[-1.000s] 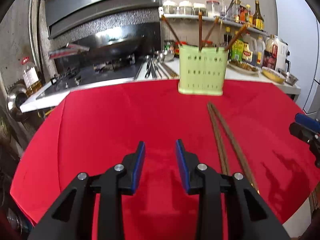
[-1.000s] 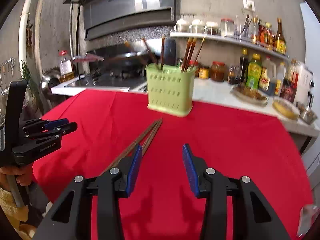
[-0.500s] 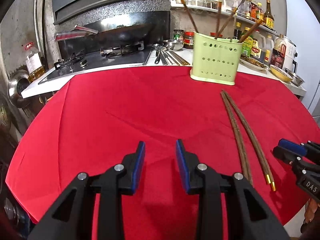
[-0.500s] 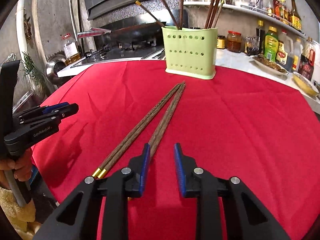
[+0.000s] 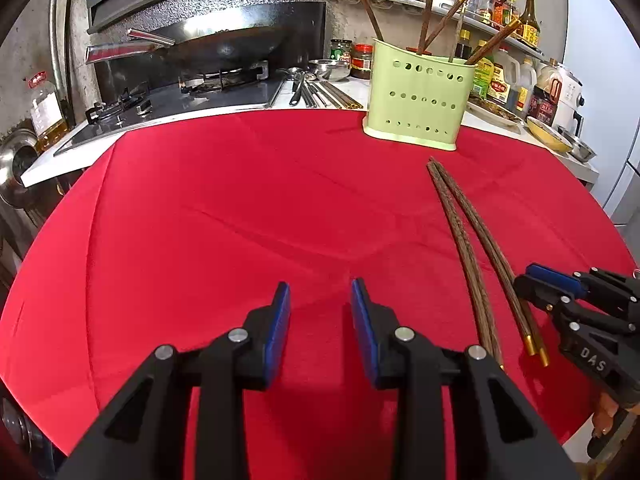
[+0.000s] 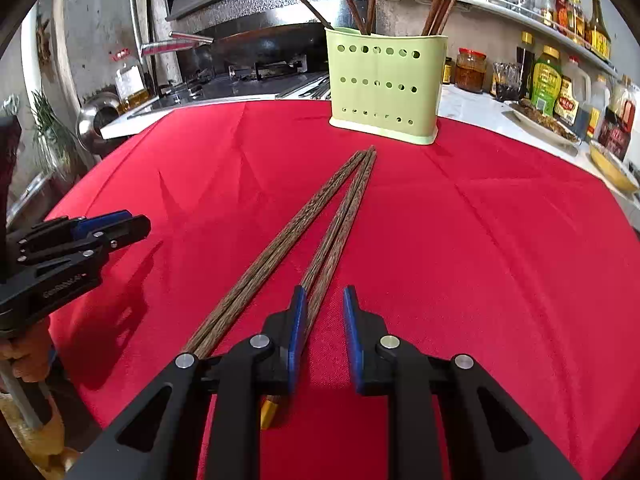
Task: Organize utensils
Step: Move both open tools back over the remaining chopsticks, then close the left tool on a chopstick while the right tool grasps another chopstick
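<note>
Dark wooden chopsticks with gold ends [image 6: 320,232] lie in two pairs on the red tablecloth [image 6: 480,260], pointing toward a green perforated utensil holder [image 6: 384,84] that holds several more chopsticks. They also show in the left wrist view [image 5: 472,248], as does the holder [image 5: 418,96]. My right gripper [image 6: 324,320] is open, low over the near ends of the right pair; its left finger overlaps those sticks and none sits between the jaws. It shows at the right of the left wrist view [image 5: 552,288]. My left gripper [image 5: 320,320] is open and empty over bare cloth.
A stove with a wok [image 5: 224,44] and loose metal utensils [image 5: 320,92] sit behind the table. Bottles and jars [image 6: 560,80] line the counter and shelf at the right. The left gripper appears at the left edge of the right wrist view [image 6: 80,240].
My right gripper has come down and forward to the near ends of the chopsticks, with its jaws narrowed. My left gripper has lowered a little; its jaws are unchanged.
</note>
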`<action>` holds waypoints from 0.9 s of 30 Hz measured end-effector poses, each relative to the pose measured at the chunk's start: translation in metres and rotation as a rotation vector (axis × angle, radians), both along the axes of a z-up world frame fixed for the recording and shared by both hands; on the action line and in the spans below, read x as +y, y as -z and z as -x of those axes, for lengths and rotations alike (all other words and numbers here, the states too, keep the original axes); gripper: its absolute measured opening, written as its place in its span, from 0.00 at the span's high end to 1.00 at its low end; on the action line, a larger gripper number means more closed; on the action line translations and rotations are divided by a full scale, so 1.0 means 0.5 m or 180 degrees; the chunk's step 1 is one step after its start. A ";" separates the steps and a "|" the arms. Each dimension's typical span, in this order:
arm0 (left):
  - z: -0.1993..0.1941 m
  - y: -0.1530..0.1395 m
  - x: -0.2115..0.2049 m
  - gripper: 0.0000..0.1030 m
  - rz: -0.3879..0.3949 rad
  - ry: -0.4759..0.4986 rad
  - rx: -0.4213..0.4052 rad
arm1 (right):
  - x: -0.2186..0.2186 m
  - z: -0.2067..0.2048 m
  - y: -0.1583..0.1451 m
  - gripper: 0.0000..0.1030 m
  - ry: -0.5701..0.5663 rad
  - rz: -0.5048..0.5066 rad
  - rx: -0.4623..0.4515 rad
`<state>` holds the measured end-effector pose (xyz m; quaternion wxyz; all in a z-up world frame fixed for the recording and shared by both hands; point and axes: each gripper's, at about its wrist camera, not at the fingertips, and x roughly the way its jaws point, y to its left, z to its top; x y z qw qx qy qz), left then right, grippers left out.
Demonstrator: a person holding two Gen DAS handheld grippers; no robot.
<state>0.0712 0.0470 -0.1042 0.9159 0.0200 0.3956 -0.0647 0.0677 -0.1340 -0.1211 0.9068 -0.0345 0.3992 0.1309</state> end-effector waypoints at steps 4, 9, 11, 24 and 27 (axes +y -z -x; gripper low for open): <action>0.006 -0.001 -0.012 0.70 0.0036 0.0098 0.0036 | -0.011 0.009 0.004 0.85 0.0029 0.0174 -0.0008; 0.018 -0.001 -0.051 0.70 0.0040 0.0348 0.0063 | -0.068 0.023 0.004 0.93 0.0100 0.0152 0.0017; 0.019 0.000 -0.067 0.70 0.0083 0.0458 0.0099 | -0.102 0.027 0.004 0.93 0.0183 0.0118 0.0030; 0.012 0.020 -0.153 0.70 0.0066 0.0693 0.0342 | -0.163 0.042 0.007 0.93 0.0314 0.0111 -0.0006; 0.011 0.024 -0.164 0.70 -0.0045 0.0681 0.0356 | -0.165 0.040 0.008 0.93 0.0300 0.0102 -0.0006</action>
